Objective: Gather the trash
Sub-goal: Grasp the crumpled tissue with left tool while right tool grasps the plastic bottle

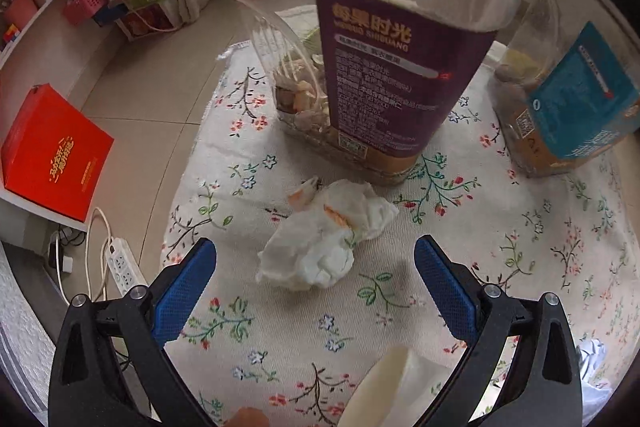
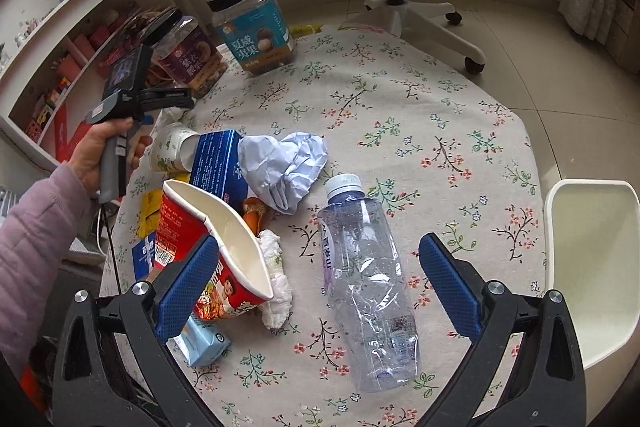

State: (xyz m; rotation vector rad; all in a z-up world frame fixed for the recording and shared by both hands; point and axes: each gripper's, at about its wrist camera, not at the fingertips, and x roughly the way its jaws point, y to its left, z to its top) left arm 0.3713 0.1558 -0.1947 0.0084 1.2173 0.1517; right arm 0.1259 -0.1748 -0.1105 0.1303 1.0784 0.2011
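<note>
Both tongs agape — tissue [image 1: 326,233], bottle [image 2: 366,279].

Left wrist view: low, close, facing purple-label jar [image 1: 400,67] at table's far left. Right wrist view: higher, looking down across floral tablecloth [image 2: 400,115]. Shared: both jars, cloth.

Tablecloth [image 2: 400,115]: cream, printed with red, blue and green floral sprigs. Jars: purple label [image 1: 400,75]; teal label [image 2: 256,35], black lid. Crushed bottle [image 2: 368,287]: clear, lilac tint. Noodle cup [image 2: 216,247]: red, white inside. Gripper pads [image 1: 184,295]: blue.
</note>
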